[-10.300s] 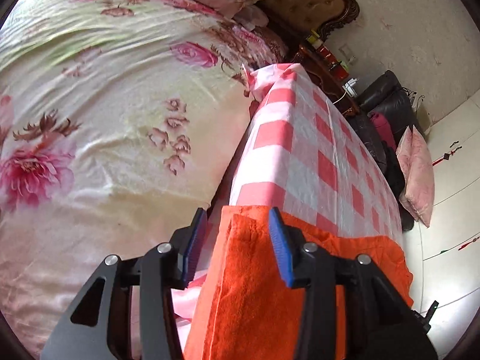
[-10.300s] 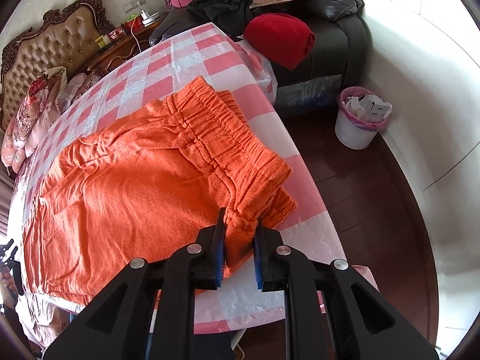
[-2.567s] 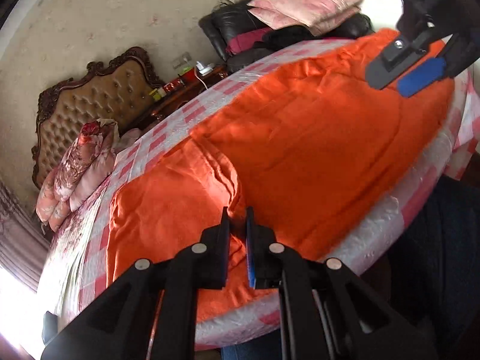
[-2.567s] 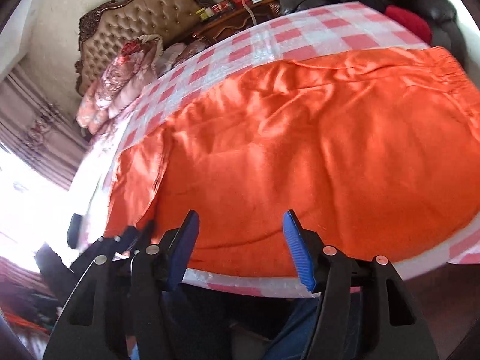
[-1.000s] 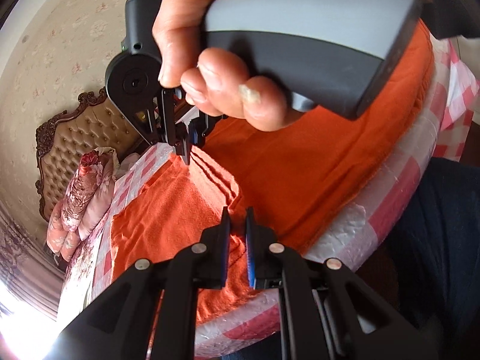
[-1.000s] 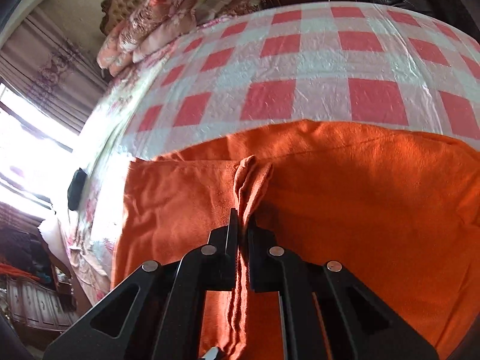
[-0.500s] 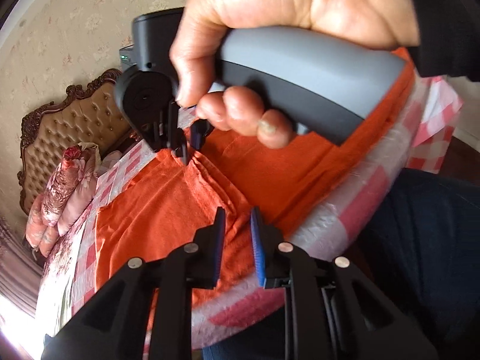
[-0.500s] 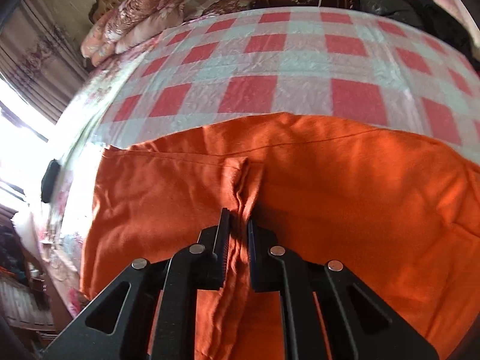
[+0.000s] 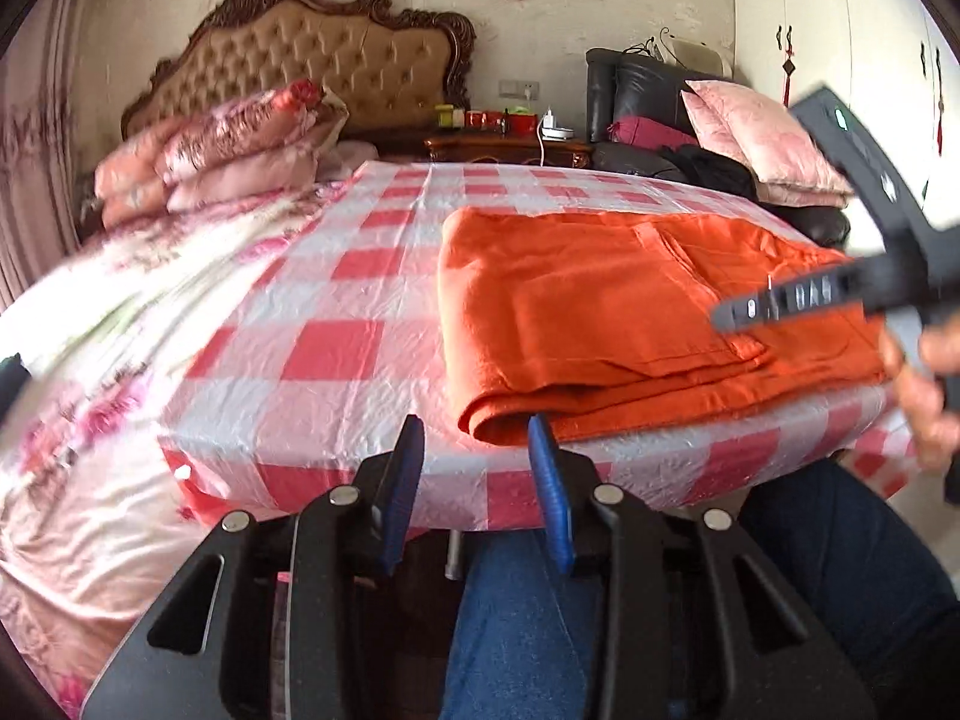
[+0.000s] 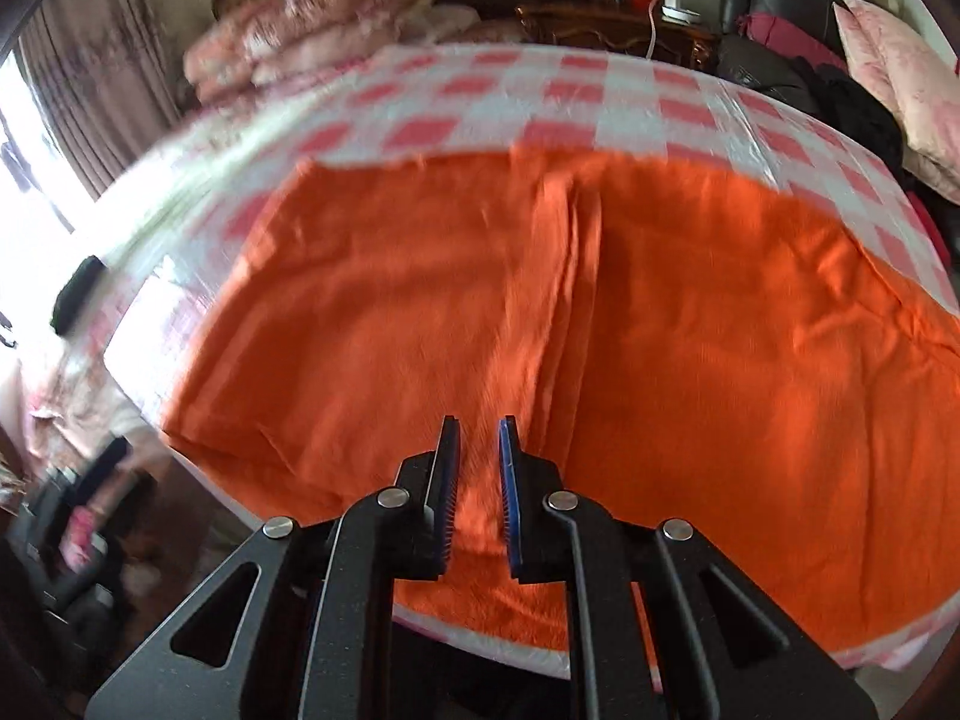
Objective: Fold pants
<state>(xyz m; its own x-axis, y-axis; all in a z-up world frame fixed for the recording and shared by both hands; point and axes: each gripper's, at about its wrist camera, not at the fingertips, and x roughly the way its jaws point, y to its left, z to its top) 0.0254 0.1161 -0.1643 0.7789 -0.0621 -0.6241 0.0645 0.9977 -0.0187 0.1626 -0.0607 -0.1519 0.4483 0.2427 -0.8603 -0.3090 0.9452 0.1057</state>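
Orange pants lie folded flat on the red-and-white checked tablecloth, near its front right edge. My left gripper is open and empty, pulled back off the table's front edge, just left of the fold's corner. My right gripper is slightly open and empty, hovering above the pants near their front edge; it also shows in the left wrist view over the cloth's right side.
A floral bed lies left of the table, with stacked quilts and a tufted headboard. A nightstand and a black sofa with pink pillows stand behind. The person's blue-jeaned legs are below the table edge.
Both grippers have let go of the pants and opened. The left gripper has pulled back off the table and turned left; the right one has lifted away toward the front.
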